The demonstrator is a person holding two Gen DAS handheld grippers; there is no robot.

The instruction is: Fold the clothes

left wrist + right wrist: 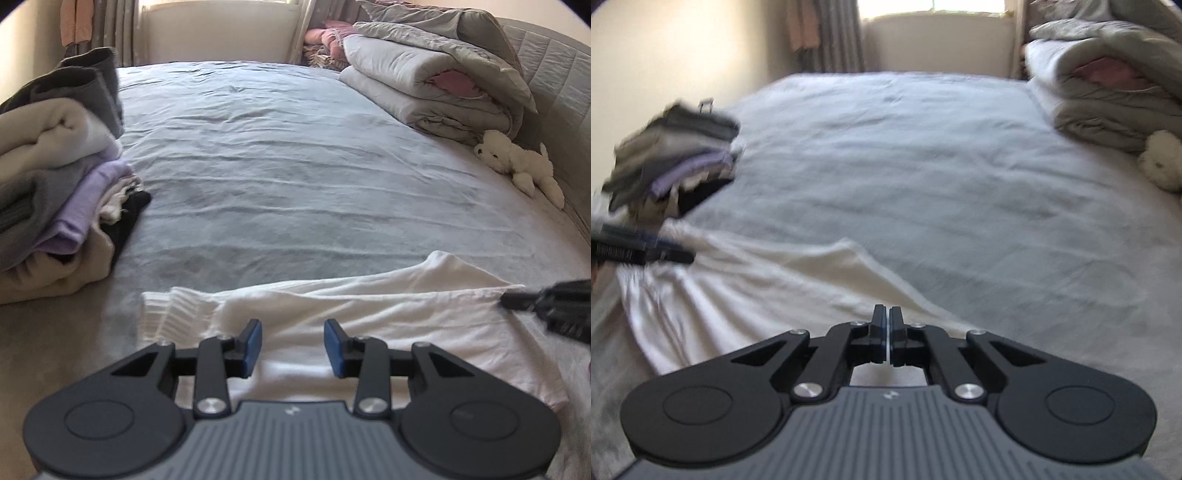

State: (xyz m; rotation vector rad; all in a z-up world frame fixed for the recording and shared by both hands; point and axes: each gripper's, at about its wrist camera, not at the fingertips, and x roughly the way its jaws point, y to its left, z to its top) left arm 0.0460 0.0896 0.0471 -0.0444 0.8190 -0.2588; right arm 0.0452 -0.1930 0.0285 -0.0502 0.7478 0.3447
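A white garment with ribbed cuffs lies spread across the near part of the grey bed. It also shows in the right wrist view. My left gripper is open, its blue pads just above the garment's near edge. My right gripper has its jaws closed together over the garment's right side. Whether cloth is pinched between them is hidden. In the left wrist view the right gripper's fingers touch the garment's right edge.
A pile of folded clothes sits at the bed's left edge, also in the right wrist view. Folded grey duvets and a white plush toy lie at the right by the headboard. The grey sheet stretches between them.
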